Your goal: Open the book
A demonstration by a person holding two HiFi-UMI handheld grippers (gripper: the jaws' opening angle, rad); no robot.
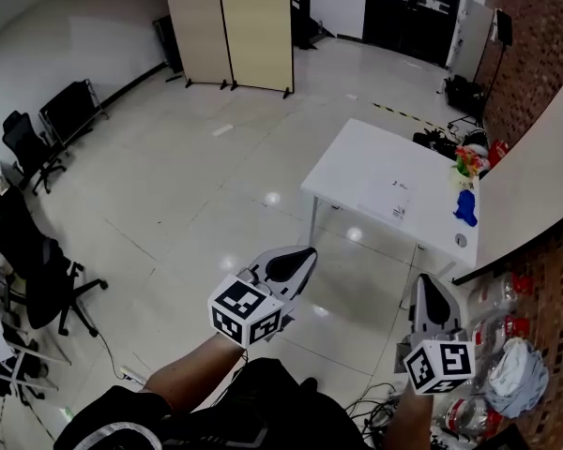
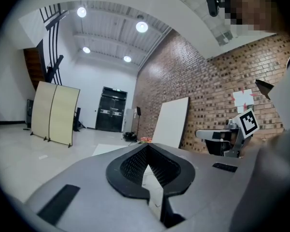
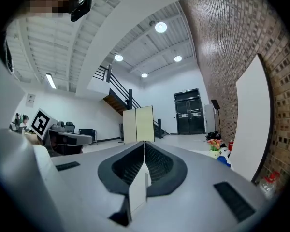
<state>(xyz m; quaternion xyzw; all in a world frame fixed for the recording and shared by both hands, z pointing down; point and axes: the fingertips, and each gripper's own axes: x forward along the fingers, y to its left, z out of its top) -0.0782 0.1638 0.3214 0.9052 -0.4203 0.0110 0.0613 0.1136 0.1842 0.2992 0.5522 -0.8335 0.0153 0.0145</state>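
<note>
both my tongs are pressed together on nothing, left gripper (image 1: 310, 251) and right gripper (image 1: 424, 277) side by side over the floor (image 1: 197, 186). ahead of them, well apart, stands the white table (image 1: 352, 157). a flat white thing on it, the book (image 1: 391, 195) as far as i can tell, lies near flowers (image 1: 466, 162).

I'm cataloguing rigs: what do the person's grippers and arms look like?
The left gripper and right gripper have pale grey shells with black ribbed pads. Each carries a white cube printed with black square markers. The person wears a black top.
</note>
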